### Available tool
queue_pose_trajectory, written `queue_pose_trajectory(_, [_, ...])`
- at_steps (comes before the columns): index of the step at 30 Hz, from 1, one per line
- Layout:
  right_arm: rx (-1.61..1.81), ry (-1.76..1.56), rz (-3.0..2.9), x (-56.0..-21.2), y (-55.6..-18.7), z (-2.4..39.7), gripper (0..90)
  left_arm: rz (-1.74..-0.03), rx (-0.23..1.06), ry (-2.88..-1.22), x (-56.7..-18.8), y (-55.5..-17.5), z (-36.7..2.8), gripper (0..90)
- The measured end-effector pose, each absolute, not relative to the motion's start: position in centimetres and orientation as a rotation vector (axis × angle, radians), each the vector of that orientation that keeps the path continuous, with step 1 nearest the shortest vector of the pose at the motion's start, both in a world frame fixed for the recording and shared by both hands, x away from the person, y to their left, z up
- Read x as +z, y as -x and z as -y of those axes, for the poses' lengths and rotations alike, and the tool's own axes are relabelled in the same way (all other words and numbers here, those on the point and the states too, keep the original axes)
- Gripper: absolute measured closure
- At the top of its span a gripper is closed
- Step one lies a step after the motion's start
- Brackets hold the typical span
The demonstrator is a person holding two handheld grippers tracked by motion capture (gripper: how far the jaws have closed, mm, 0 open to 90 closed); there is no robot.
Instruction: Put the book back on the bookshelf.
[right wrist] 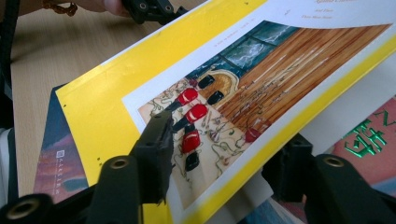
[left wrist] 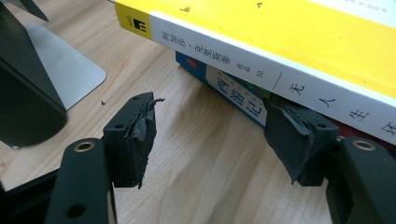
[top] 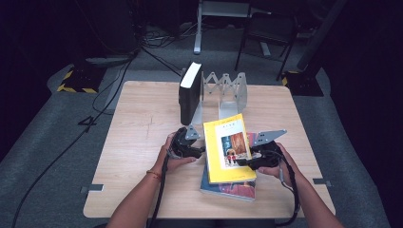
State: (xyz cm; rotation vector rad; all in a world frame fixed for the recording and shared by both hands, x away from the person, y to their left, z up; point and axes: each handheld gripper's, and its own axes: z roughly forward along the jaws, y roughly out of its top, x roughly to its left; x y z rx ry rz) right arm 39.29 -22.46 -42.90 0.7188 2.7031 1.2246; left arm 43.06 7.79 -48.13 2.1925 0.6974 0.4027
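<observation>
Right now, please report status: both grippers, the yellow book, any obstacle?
Right gripper shut on yellow book, far edge lifted. Left gripper open at its spine. Second book underneath; black book upright in bookend behind.

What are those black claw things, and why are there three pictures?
A person sits at a wooden table holding a squeeze tool in each hand. One picture looks down from above; the other two come from little cameras riding on the tools. The right gripper has its jaws closed on the edge of a yellow book, lifting it off another book underneath. The left gripper has its jaws open beside the books, holding nothing. Farther back, a black book stands in a metal book rack.
</observation>
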Motion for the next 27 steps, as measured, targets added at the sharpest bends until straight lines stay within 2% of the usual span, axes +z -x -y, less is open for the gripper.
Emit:
queue_pose_trajectory(1, [1.225,-0.719,-2.703,-42.9,-39.3,22.5,53.2,-0.698,0.399,-2.194,-48.2,-43.1,-7.8,34.1])
queue_pose_trajectory(3, [1.248,-0.726,-2.686,-42.9,-39.5,22.8,65.4,-0.701,0.382,-2.189,-48.4,-43.3,-7.9,33.9])
queue_pose_trajectory(5, [1.331,-0.72,-2.665,-42.8,-39.5,23.4,72.3,-0.703,0.372,-2.174,-48.4,-43.4,-7.9,33.4])
queue_pose_trajectory(12, [1.37,-0.649,-2.6,-42.5,-38.7,23.8,74.9,-0.724,0.331,-2.123,-47.8,-44.1,-7.9,33.6])
queue_pose_trajectory(18, [1.406,-0.588,-2.51,-41.8,-38.2,23.9,77.5,-0.734,0.316,-2.059,-46.8,-45.0,-7.9,40.2])
queue_pose_trajectory(27, [1.419,-0.55,-2.354,-40.8,-37.7,24.3,81.3,-0.684,0.337,-1.999,-42.6,-45.4,-7.7,49.2])
